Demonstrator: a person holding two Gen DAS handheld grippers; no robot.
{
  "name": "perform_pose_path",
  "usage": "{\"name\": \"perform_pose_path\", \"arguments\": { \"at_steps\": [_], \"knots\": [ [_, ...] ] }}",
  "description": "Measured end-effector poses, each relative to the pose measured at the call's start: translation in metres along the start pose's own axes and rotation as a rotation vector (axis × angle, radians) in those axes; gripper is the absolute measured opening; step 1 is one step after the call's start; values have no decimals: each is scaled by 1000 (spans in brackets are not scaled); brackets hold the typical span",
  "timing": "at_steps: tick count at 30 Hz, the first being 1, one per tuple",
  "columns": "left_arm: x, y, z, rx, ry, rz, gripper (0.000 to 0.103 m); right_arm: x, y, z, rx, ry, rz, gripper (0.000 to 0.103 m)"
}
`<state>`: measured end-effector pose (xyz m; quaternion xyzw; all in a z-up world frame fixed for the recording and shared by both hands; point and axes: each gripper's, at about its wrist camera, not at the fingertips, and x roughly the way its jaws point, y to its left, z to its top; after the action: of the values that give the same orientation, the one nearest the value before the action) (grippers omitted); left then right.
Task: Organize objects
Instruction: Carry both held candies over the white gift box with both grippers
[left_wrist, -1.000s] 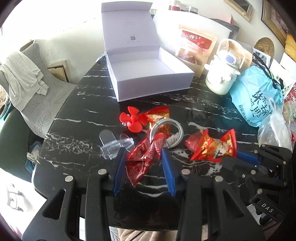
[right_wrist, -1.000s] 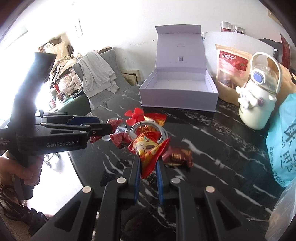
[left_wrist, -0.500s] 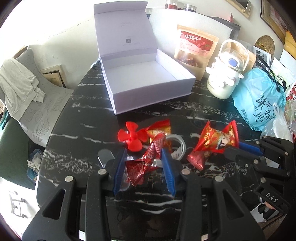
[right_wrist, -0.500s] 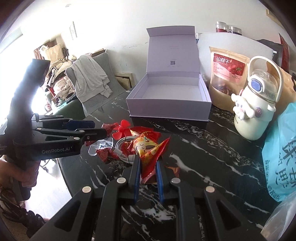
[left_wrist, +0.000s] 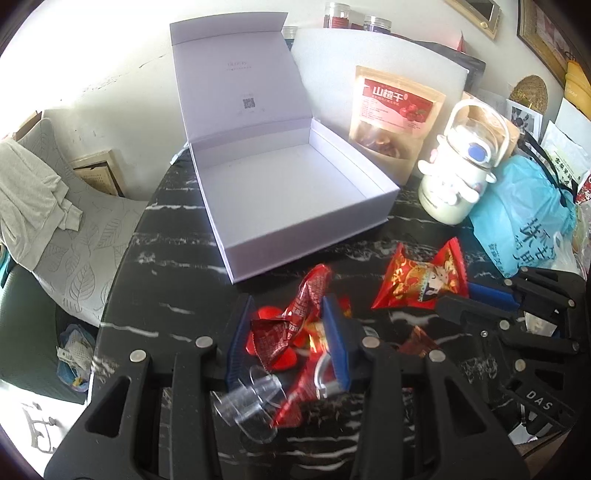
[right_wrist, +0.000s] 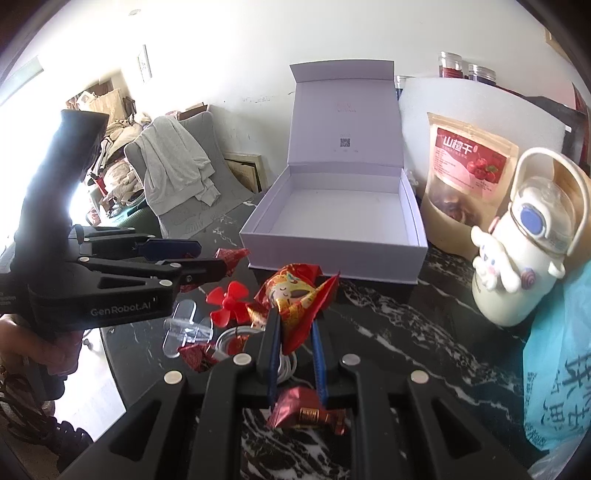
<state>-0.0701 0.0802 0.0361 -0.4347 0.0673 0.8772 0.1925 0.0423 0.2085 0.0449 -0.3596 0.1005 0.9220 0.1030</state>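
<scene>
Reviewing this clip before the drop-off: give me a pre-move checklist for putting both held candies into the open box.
1. Left gripper shut on dark red candy: ok.
2. Right gripper shut on cartoon candy packet: ok.
3. White box lid open, interior bare: ok.
4. Both candies lifted off black table: ok.
5. Grip firmness on the wrappers: cannot tell.
</scene>
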Motion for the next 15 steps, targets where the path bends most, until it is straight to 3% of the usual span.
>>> {"name": "perform_pose_path", "arguments": {
  "at_steps": [15],
  "knots": [
    [31,14,51,11,-15,6,37,32,-22,50,-25,-42,-38,15]
  ]
}}
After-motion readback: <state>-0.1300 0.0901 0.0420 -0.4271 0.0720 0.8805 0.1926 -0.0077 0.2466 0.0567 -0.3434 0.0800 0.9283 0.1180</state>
